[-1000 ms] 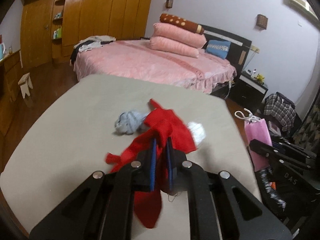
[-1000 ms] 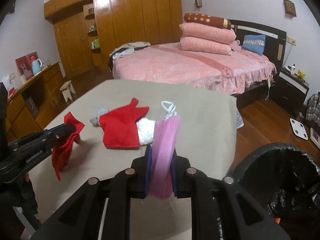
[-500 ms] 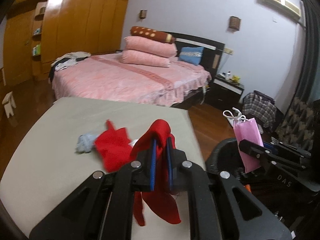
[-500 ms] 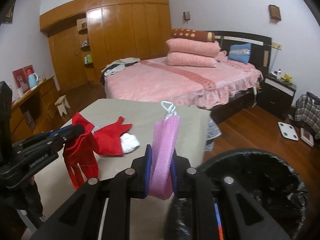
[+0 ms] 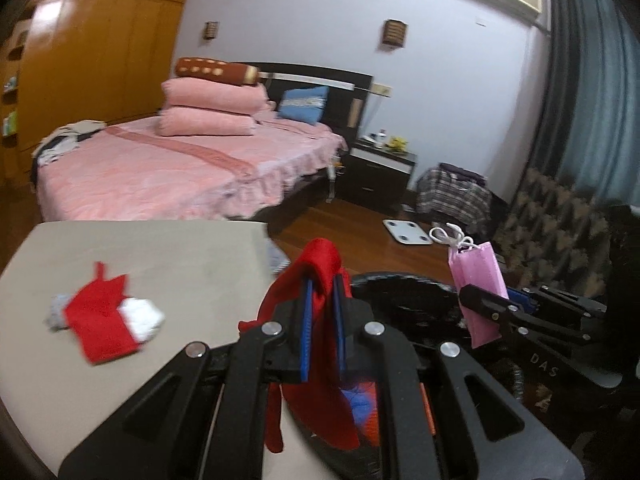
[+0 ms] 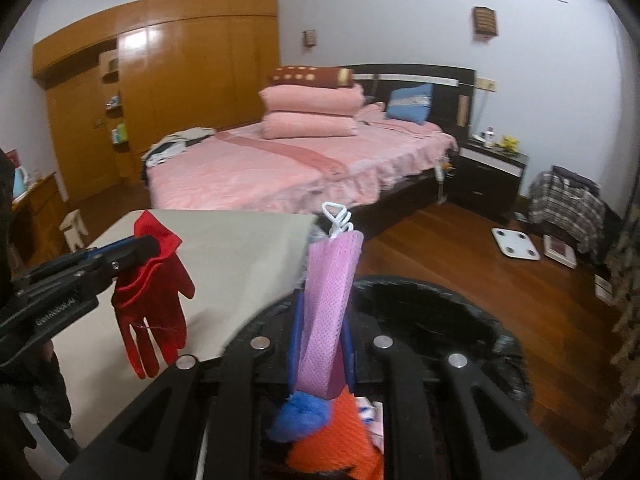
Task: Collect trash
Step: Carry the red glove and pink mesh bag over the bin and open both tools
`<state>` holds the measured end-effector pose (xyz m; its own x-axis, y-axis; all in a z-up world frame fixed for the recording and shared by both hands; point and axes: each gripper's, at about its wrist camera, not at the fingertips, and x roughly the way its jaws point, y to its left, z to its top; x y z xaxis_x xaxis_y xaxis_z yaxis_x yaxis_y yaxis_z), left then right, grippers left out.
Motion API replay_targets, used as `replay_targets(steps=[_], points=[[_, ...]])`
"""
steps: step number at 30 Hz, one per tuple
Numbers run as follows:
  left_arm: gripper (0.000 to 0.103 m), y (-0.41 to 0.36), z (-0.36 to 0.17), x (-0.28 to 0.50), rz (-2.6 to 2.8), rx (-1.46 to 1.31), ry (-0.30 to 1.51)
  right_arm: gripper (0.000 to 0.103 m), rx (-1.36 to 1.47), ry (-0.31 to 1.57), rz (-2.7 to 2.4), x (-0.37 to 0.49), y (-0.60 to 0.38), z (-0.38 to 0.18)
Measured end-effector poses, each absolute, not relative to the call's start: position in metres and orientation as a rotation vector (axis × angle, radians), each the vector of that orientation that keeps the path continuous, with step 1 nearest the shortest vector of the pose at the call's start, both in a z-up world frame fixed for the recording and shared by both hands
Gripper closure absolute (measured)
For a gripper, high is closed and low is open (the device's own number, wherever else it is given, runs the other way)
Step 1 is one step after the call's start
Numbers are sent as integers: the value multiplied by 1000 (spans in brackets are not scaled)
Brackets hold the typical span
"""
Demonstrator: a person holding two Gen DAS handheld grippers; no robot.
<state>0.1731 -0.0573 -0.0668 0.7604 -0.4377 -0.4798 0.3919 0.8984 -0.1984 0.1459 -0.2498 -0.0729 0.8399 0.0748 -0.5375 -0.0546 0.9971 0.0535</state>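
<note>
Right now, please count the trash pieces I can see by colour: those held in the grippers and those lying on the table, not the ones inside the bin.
Red: 2, a red glove in the left gripper, and a red piece on the table
Pink: 1, a pink mask in the right gripper
White: 1, a white wad on the table
Grey: 1, a grey wad on the table
Total: 5

walls: pale | floor (image 6: 460, 248): wood | bed (image 6: 280, 168): pink | wardrobe (image 6: 180, 80): wooden | curtain (image 5: 588, 80): dark

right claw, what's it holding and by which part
The right claw grips a pink face mask near its lower end; the white ear loops stick up on top.
</note>
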Motion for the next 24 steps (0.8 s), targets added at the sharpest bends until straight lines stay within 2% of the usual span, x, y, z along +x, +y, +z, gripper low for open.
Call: replay_targets(steps=[11, 13, 14, 15, 17, 18, 24], points=[[93, -131, -85, 185, -587, -58, 566, 85, 58, 579, -30, 142, -306, -84], [85, -138, -89, 186, -620, -63, 581, 82, 62, 583, -38, 143, -312, -88], [72, -142, -93, 189, -648, -72, 599, 82, 64, 585, -42, 142, -315, -90], [59, -143, -95, 190, -661, -77, 608, 78, 61, 588, -48, 142, -317, -92], [50, -144, -100, 191, -680, -85, 625, 67, 63, 596, -59, 143, -323, -96], [47, -144, -102, 192, -685, -86, 632, 60, 66, 596, -62, 142, -325, -97], [36, -127, -111, 189, -655, -49, 656, 34, 66, 588, -67, 137, -328, -101]])
